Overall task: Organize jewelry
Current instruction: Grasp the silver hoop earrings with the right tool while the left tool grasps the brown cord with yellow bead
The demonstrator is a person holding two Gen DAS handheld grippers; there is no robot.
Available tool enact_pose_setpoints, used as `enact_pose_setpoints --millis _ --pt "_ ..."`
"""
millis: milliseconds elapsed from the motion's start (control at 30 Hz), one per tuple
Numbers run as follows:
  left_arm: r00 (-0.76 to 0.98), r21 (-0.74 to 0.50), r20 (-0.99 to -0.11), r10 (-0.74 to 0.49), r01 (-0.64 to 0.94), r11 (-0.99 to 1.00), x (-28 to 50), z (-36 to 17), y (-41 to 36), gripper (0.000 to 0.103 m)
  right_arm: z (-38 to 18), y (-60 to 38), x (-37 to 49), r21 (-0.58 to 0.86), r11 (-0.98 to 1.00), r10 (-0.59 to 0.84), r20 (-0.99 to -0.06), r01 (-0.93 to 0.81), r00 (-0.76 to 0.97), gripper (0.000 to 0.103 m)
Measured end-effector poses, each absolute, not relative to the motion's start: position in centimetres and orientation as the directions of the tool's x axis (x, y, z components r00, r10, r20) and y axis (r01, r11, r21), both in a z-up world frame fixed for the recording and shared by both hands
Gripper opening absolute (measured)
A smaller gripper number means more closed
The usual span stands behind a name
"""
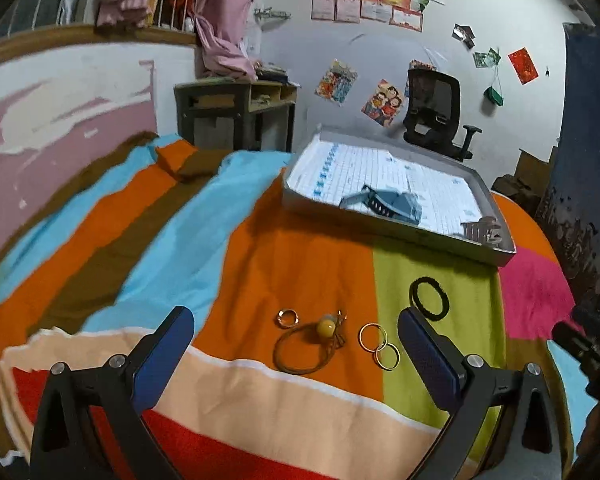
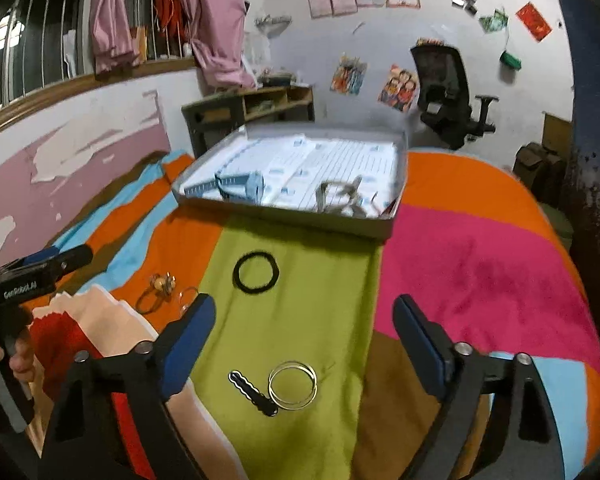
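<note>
Through the left wrist camera, my left gripper [image 1: 296,338] stood wide and empty over the striped blanket [image 1: 148,240]. Between its fingers lay a small ring [image 1: 287,317], a cord bracelet with a yellow bead [image 1: 312,342] and a pair of gold hoops [image 1: 380,346] touching each other. A black hair tie [image 1: 429,297] sat just beyond the right finger. Farther off, the grey tray [image 1: 400,230] already held a blue-grey watch [image 1: 384,204] and a pale hair claw [image 1: 485,233] near its corner. I judged those two sorted and four pieces in this view left to move.

Through the right wrist camera, my right gripper [image 2: 304,318] was likewise spread wide, gripping nothing. Below it, on the green patch, rested a black wavy hair clip [image 2: 253,393] touching a set of thin silver bangles [image 2: 293,385], with the hair tie ahead and the tray [image 2: 284,216] beyond. The other gripper showed at the left edge, held in my hand [image 2: 4,360]. By my count two items were in and six still out, so the job seemed early.
</note>
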State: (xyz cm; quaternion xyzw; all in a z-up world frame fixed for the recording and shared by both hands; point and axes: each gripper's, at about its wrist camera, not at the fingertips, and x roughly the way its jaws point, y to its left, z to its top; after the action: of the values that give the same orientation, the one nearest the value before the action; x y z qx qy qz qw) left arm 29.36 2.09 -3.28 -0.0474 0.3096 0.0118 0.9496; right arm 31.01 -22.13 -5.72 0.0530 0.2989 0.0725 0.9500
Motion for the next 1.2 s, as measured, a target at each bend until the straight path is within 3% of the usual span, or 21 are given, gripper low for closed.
enact_pose_setpoints --millis 367,633,833,1000,1200 --pt "0.724 -0.037 -0.69 -0.006 -0.027 0.999 33.2 -8.2 2.7 0.102 -13.8 -21.3 34.3 0.279 0.958 0.258 -0.753 -0.061 0.606 0.073" --pt "0.657 -0.117 -0.752 -0.051 -0.056 0.992 35.5 -10.9 4.1 0.102 -16.8 -20.8 35.5 0.36 0.933 0.305 -0.784 -0.004 0.541 0.055" --pt "0.606 -0.144 -0.789 -0.107 -0.013 0.989 36.6 -12.2 3.7 0.101 -18.0 -18.7 36.9 0.377 0.926 0.323 -0.801 0.005 0.503 0.052" --pt "0.579 -0.156 -0.801 -0.152 0.043 0.987 36.9 -12.9 2.7 0.079 -17.8 -16.6 37.7 0.38 0.925 0.335 -0.793 -0.017 0.508 0.041" --pt "0.573 -0.203 -0.794 -0.202 0.064 0.977 36.8 -12.7 2.7 0.049 -17.2 -14.2 38.7 0.373 0.926 0.349 -0.784 -0.06 0.514 0.041"
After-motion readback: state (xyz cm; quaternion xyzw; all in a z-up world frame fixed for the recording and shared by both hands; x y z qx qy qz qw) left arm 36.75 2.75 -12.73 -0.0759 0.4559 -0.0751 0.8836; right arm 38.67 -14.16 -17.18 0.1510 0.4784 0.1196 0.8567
